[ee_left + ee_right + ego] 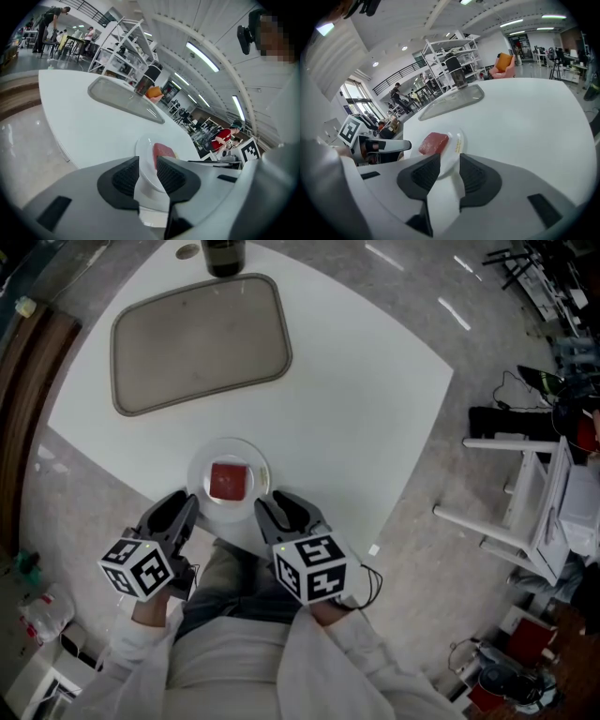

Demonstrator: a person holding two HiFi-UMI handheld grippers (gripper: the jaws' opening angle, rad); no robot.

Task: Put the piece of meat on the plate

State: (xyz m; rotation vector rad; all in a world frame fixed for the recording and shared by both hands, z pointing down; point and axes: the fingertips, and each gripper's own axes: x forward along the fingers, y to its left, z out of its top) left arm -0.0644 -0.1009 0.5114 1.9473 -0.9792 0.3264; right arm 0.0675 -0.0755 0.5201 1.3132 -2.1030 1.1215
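Note:
A red square piece of meat (228, 481) lies on a small white plate (199, 472) at the near edge of the white round table (356, 381). My left gripper (186, 502) sits just below the plate's left side, my right gripper (267, 509) just below its right side. In the left gripper view the plate (144, 152) with the meat (163, 151) shows through the gap of the left gripper (148, 171), whose jaws stand apart. The right gripper (450, 171) is open too, with the plate (458, 140) and meat (433, 142) just beyond its jaws.
A large grey tray (197, 338) lies at the far side of the table, with a dark bottle (223, 254) behind it. White frames and cluttered gear (525, 512) stand on the floor to the right. A person's legs are below the table edge.

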